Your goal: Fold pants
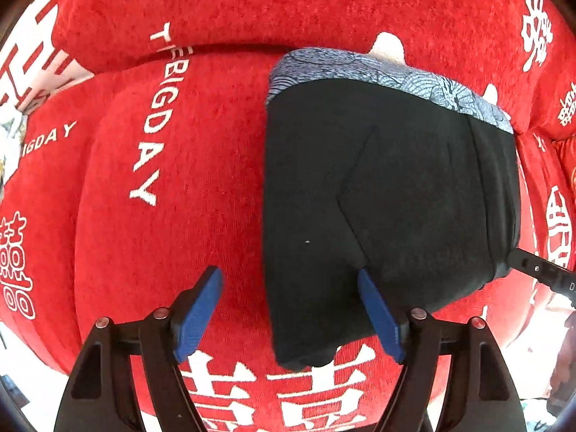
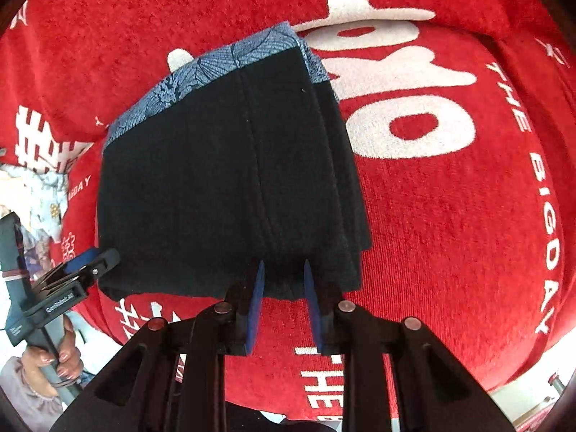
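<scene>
Black pants (image 1: 388, 194) with a blue patterned waistband (image 1: 360, 68) lie folded into a compact block on the red cover. My left gripper (image 1: 289, 277) points down at the block's near left edge and is open wide. One blue pad (image 1: 378, 316) is over the black cloth, the other over the red cover, and nothing is held. In the right wrist view the pants (image 2: 223, 180) fill the middle. My right gripper (image 2: 284, 268) stands at their near edge with a narrow gap between its pads, black cloth lying under that gap. The pads do not visibly press on it.
A red plush cover (image 1: 201, 165) with white lettering spreads under everything, with a raised red cushion (image 1: 252, 7) behind. A pale patterned cloth (image 2: 39, 194) lies at the left. A person's hand (image 2: 54, 360) holds the left gripper's handle.
</scene>
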Demonstrator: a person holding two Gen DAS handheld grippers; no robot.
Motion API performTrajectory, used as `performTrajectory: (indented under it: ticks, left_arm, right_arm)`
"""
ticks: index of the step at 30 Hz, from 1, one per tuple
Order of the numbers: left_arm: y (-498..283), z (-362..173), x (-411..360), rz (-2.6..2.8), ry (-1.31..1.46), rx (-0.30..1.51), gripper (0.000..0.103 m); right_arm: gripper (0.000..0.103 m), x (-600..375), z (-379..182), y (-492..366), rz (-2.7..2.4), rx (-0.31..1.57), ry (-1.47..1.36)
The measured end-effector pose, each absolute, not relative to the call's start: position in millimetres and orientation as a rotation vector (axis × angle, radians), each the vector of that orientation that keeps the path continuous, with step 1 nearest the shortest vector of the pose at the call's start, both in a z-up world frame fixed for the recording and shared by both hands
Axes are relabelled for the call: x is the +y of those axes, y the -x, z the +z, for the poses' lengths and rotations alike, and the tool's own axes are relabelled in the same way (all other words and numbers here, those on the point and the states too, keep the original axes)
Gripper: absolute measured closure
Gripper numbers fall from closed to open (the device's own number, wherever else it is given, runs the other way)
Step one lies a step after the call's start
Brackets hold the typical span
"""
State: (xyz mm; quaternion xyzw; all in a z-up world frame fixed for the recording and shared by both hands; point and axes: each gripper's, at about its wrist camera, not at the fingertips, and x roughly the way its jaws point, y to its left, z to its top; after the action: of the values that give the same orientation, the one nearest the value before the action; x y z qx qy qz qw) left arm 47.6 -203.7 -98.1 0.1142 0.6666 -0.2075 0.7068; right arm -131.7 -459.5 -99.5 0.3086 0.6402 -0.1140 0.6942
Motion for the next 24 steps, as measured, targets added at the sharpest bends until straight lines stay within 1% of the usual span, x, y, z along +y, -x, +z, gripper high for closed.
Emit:
performTrajectory:
  ticks: [1,6,7,11,12,13,14,15,16,17,20,22,24]
  left_arm:
    - [-49,-96,-201,-0.463,-0.256,1.481,0.025]
    - [-58,-90,-187,-0.473,-0.273,1.485,0.025]
    - [-59,-89,-183,-0.472,-0.274,1.485,0.025]
    - [-63,-83,-173,-0.474,-0.273,1.475,0.025]
    - [-65,-82,-170,-0.477,-0.273,1.472,0.025]
    - [-66,-82,-166,-0.48,-0.272,1.469,0.024]
    - [-67,-81,-162,-0.482,-0.272,1.468,0.022]
    - [-68,-82,-159,-0.483,-0.273,1.471,0.009]
    - [-70,-83,-156,-0.483,-0.272,1.47,0.001]
    - [-71,-83,-153,-0.481,-0.273,1.464,0.001]
    - [-73,-85,-149,-0.48,-0.277,1.469,0.001]
    - [-74,-86,-147,-0.48,-0.272,1.478,0.001]
    - [-75,-88,-147,-0.483,-0.282,1.483,0.001]
  right_arm:
    - [0.071,-458,-97,131,-0.269,1.426,-0.688]
    - [0.067,-433,-82,120,-0.323,1.411,-0.661]
    - [0.064,-428,-79,119,-0.33,1.407,-0.658]
    - [0.063,-411,-64,114,-0.352,1.372,-0.653]
    - [0.062,-409,-62,112,-0.354,1.364,-0.651]
    - [0.058,-403,-58,109,-0.349,1.358,-0.645]
    - [0.055,-400,-57,107,-0.345,1.356,-0.642]
    - [0.051,-398,-55,104,-0.339,1.354,-0.642]
    - [0.047,-393,-54,101,-0.33,1.355,-0.643]
    - [0.046,-388,-55,97,-0.319,1.36,-0.644]
    - [0.037,-375,-59,89,-0.281,1.372,-0.646]
    - [0.028,-367,-63,85,-0.255,1.378,-0.647]
    - [0.025,-360,-66,83,-0.235,1.386,-0.653]
